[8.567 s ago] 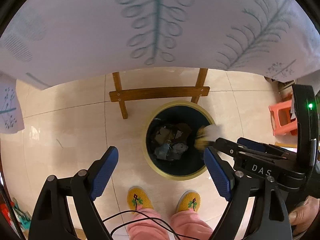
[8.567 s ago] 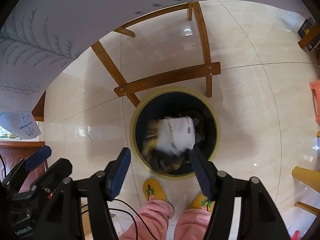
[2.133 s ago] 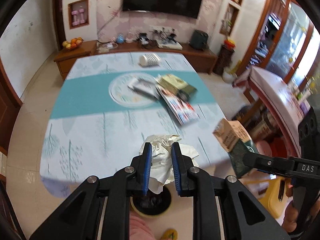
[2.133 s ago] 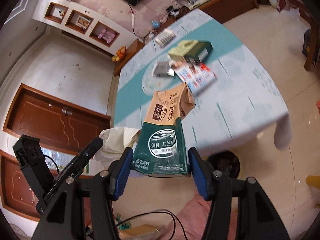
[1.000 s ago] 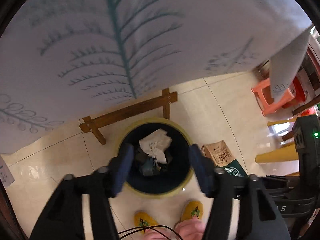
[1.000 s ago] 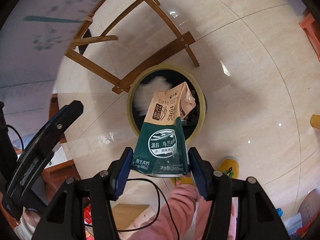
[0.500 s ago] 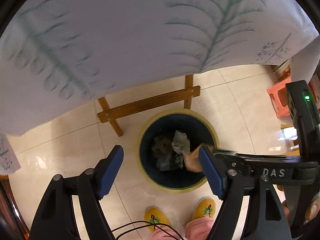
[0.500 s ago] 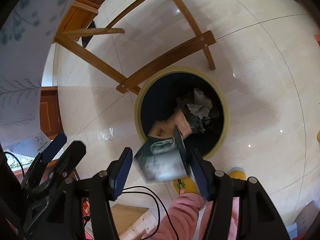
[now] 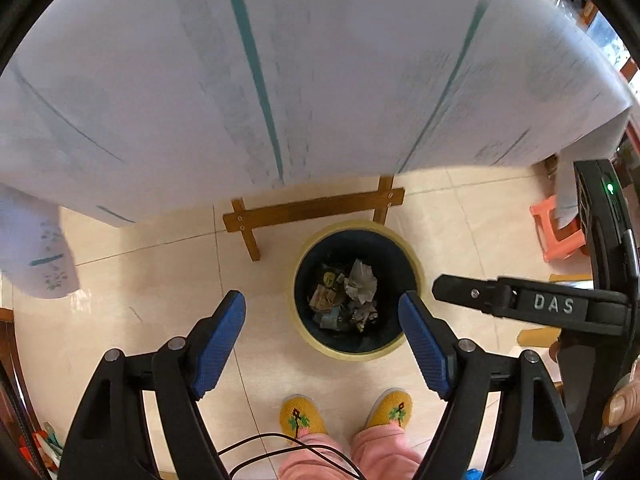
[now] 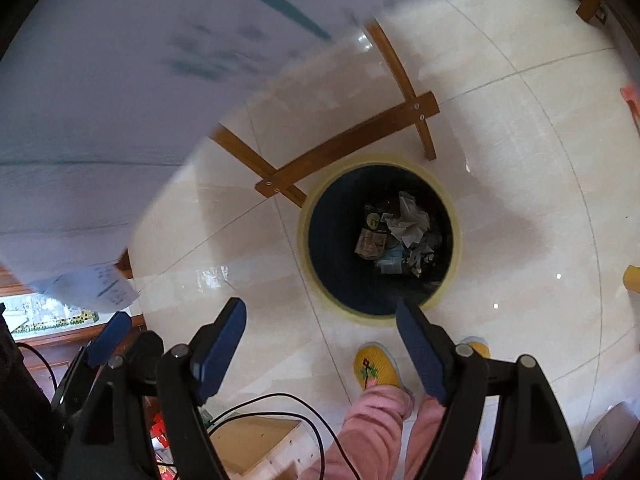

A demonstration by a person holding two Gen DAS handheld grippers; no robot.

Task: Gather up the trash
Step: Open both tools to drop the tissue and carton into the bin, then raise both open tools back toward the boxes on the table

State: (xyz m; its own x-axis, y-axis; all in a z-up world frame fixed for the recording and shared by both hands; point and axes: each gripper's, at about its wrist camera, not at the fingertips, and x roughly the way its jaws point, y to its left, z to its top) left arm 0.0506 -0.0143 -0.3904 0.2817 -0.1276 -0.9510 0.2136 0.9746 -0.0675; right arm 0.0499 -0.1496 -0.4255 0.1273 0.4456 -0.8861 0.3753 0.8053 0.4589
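Trash (image 9: 352, 296) lies in the yellow-rimmed bin (image 9: 416, 268) on the floor. Left tool (image 9: 322, 340) and right tool (image 10: 320, 344) hang above, jaws wide, just opened, nothing between them.

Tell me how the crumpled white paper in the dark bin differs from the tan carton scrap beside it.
The crumpled white paper wad is pale, bunched and creased; the tan carton scrap is brownish, flatter and printed. In the right claw's view the paper lies right of the scrap. Both rest on the rubbish inside the dark yellow-rimmed bin.
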